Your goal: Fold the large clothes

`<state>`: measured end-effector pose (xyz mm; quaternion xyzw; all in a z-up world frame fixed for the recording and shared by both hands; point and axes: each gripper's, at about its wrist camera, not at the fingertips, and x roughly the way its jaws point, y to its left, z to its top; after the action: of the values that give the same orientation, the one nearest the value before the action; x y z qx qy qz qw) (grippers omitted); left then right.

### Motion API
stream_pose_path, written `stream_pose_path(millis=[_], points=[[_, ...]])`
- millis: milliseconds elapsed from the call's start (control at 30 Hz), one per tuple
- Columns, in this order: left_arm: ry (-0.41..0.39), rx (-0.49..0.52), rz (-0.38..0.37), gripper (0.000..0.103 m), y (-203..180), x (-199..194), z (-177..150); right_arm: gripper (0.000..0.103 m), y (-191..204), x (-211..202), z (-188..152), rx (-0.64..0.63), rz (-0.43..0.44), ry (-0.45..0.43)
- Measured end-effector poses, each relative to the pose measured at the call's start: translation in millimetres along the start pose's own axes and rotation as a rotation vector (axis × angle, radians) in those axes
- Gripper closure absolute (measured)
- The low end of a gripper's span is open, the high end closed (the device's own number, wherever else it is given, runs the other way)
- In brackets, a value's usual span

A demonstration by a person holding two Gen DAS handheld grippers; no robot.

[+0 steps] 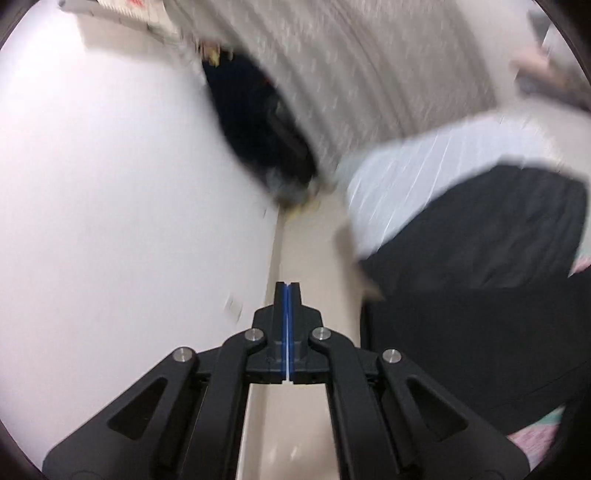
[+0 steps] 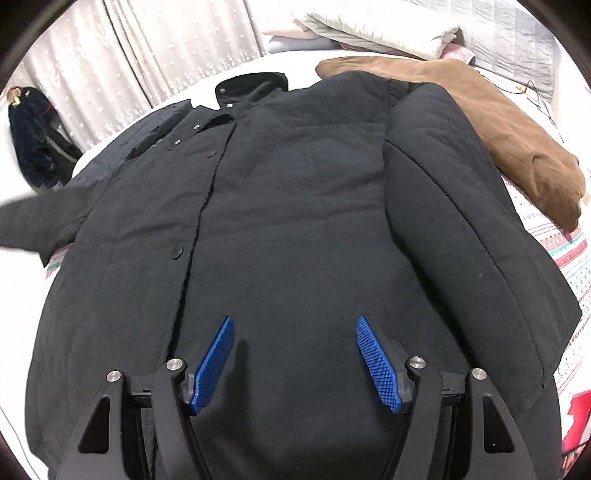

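Observation:
A large black coat [image 2: 295, 221] lies front up on the bed, buttoned, collar at the far end. One sleeve [image 2: 443, 206] is folded over the body on the right; the other sleeve [image 2: 33, 221] sticks out to the left, blurred. My right gripper [image 2: 294, 321] hovers open over the coat's lower part, nothing between its blue pads [image 2: 216, 362]. In the blurred left wrist view my left gripper [image 1: 288, 290] is shut with nothing seen between the pads. It points at the gap beside the bed, with the coat [image 1: 480, 251] off to its right.
A brown garment [image 2: 517, 140] lies beside the coat on the patterned bedsheet [image 2: 554, 254]. Folded quilts [image 2: 369, 29] are stacked at the bed's far end. A curtain [image 2: 147, 48] hangs behind, with dark clothes [image 2: 29, 140] by it. A white wall [image 1: 110, 203] is close on the left.

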<state>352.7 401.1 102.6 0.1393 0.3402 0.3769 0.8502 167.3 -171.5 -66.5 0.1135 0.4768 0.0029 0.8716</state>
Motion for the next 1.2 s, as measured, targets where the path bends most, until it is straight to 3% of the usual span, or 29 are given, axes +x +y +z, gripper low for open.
stream_pose_path(millis=[100,167,233,367,600,800,967,1167,1200], points=[[0.111,-0.054,-0.074,0.097,2.6,25.5,-22.0,0.033,-2.2,-2.4,-2.1,0.011,0.008,0.010],[0.152,-0.070,-0.145,0.060,-2.2,24.2,-29.8,0.033,-3.2,-5.4,-1.7,0.009,0.010,0.008],[0.161,-0.077,-0.219,0.038,-15.8,13.0,-33.3,0.033,-5.9,-11.6,-2.4,0.007,0.007,0.001],[0.152,-0.072,-0.373,0.025,-47.1,-24.6,-44.8,0.033,-17.4,-27.5,-6.2,0.017,-0.020,-0.011],[0.146,-0.038,-0.671,0.015,-88.1,-109.9,-61.1,0.026,-76.3,-69.4,-14.6,0.116,-0.068,-0.048],[0.217,-0.034,-0.926,0.012,-143.6,-170.6,-84.9,0.018,-152.1,-95.3,-18.8,0.283,-0.109,-0.049],[0.219,-0.039,-1.018,0.012,-200.0,-216.9,-109.0,0.017,-202.3,-84.4,-23.2,0.444,-0.075,-0.017],[0.263,-0.011,-1.097,0.012,-269.6,-237.1,-142.7,0.017,-231.9,-22.6,-24.9,0.605,0.014,0.037],[0.246,-0.018,-1.098,0.012,-277.7,-238.2,-149.5,0.025,-233.3,-18.7,-21.1,0.614,0.004,-0.002]])
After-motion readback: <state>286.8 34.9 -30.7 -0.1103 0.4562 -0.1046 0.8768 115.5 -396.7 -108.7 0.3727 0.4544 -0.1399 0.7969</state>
